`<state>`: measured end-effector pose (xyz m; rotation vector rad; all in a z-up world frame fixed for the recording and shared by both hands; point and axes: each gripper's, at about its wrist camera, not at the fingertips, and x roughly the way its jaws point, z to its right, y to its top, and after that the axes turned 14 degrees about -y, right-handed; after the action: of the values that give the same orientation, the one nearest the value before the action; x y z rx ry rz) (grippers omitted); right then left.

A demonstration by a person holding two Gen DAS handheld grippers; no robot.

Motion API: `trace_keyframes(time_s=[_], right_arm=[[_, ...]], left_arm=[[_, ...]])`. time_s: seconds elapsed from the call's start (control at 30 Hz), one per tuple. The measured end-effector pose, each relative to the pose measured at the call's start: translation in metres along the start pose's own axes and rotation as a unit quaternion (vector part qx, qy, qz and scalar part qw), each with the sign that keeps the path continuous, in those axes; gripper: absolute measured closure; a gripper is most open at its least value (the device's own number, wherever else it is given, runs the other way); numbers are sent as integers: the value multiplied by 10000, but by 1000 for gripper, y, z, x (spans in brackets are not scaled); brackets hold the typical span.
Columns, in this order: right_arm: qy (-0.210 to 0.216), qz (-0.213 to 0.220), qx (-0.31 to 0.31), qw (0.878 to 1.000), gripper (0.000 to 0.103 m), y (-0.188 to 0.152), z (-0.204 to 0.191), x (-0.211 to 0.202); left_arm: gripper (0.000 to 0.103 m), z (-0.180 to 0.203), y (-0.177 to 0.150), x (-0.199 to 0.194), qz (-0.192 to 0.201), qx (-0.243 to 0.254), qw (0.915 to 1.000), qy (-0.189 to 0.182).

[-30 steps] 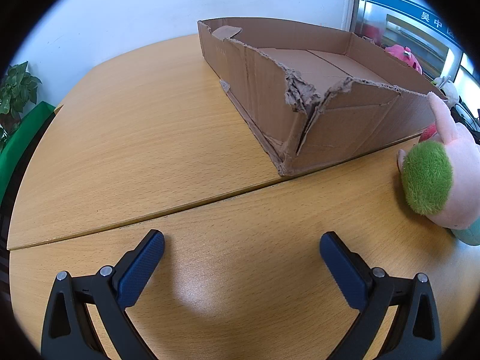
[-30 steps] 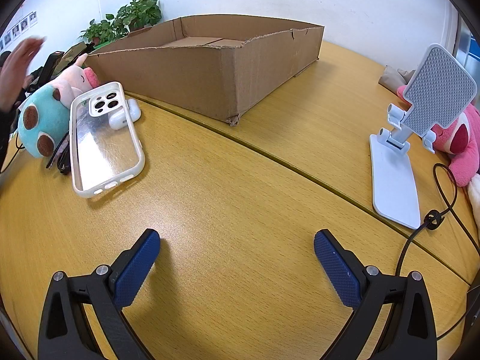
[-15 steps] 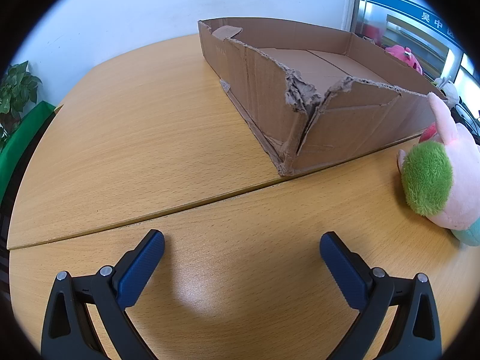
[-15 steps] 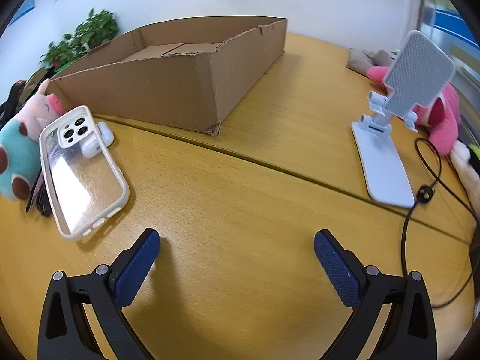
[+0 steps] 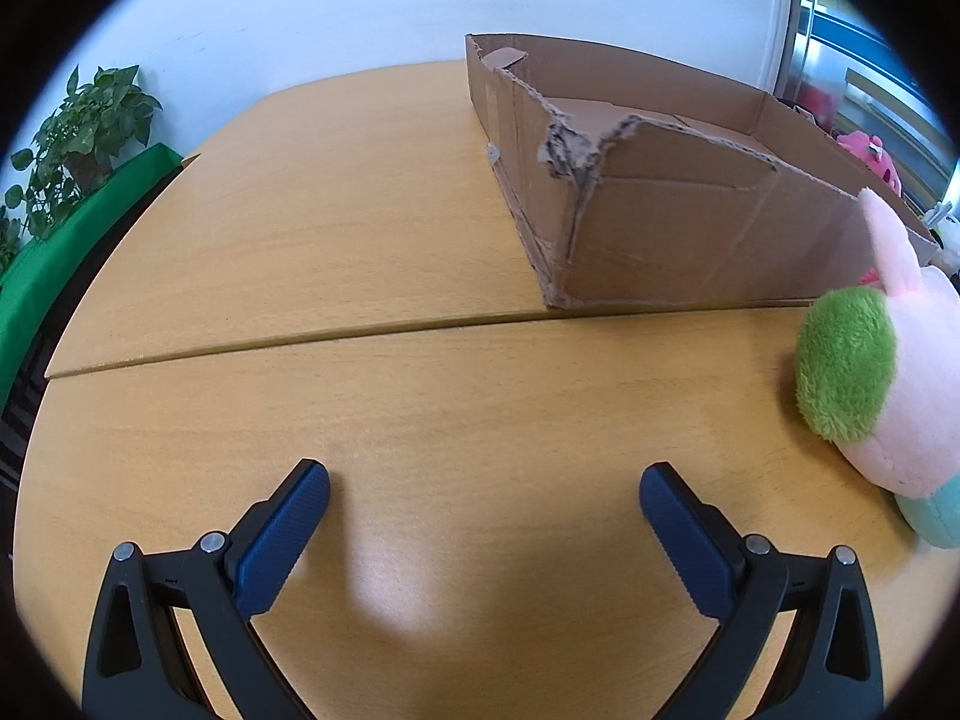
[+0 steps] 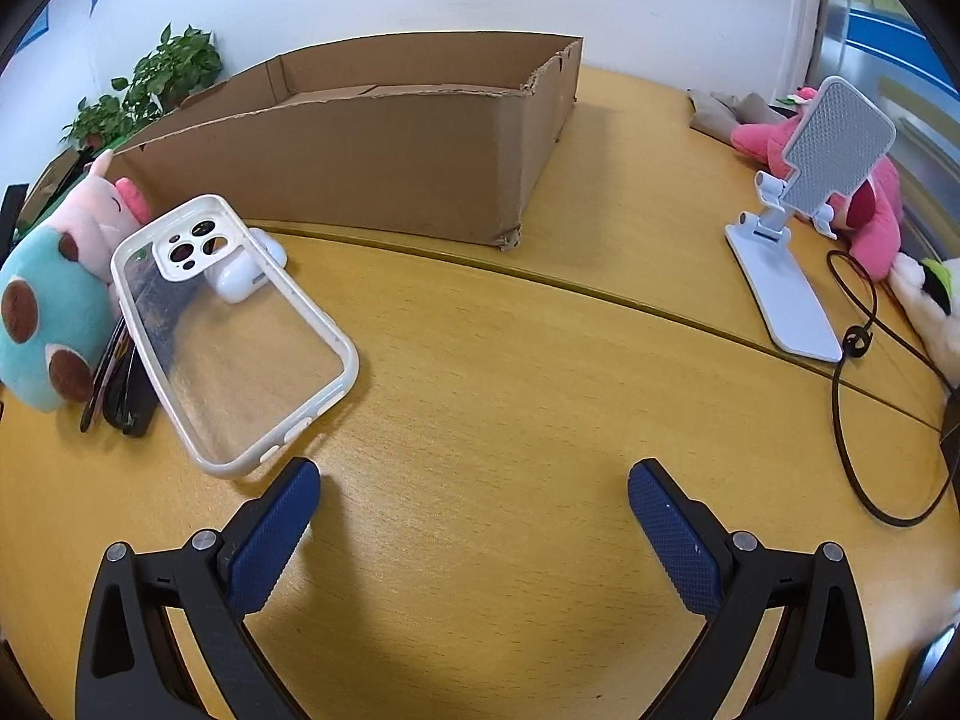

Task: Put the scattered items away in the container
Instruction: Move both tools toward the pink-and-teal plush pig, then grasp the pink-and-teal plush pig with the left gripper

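Left wrist view: left gripper [image 5: 483, 483] hung low over the wooden surface [image 5: 312, 252], jaws spread wide, nothing btwn them. Cardboard box [image 5: 672, 222], the container, sat upper right of frame, near corner torn and ragged; what showed of its inside looked empty, so prob. no item tidied yet. Plush toy [image 5: 870, 372], pink w/ green patch, lay at right edge just in front of the box's near wall, well right of the gripper. Potted plant [image 5: 78, 138] at far left, off the surface. Bare wood straight ahead; nothing blocked a swing right toward the toy.

Right wrist view: right gripper [image 6: 474, 483] also spread wide, empty, low over the surface. Clear phone case [image 6: 240, 336] lay flat at left-center, its near end just beside the left finger [image 6: 270, 534], so likely the first pick. White earbud case [image 6: 246, 276] was touching the case's far end, by the camera cutout; could get nudged. Dark flat items [image 6: 123, 384] were wedged btwn the case and the plush, too hidden to name. White phone stand [image 6: 786, 276] stood upright at right, black cable [image 6: 852, 396] looped just beside it, pink plush [image 6: 870, 210] behind. Box filled upper center; its near wall is what anything must clear.
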<state>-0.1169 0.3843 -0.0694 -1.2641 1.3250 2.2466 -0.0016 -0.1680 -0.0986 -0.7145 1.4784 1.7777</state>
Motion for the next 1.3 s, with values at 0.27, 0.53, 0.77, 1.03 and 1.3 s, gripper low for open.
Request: trace_keyframes(time_s=[0.27,0.53,0.77,1.03,1.3], right_arm=[[-70,-33,106,9999,0,4,-5,0],[-71,-34,113,9999,0,3,-6,0],[-76,-36,134,9999,0,3,-6,0],[-90,-39,178,9998,0,2,-8,-1],[-150,-53,238,9996,0,2,-10,-1]], left_arm=[[0,19,-7,-3,65,-432,9986,302],[1,86,5,-41,529,-200,9977,-378],[0,165,41,-46,646,138,9805,-1853],[1,197,55,9,292,119,9880,-1515],[2,192,55,10,264,102,9878,-1534]])
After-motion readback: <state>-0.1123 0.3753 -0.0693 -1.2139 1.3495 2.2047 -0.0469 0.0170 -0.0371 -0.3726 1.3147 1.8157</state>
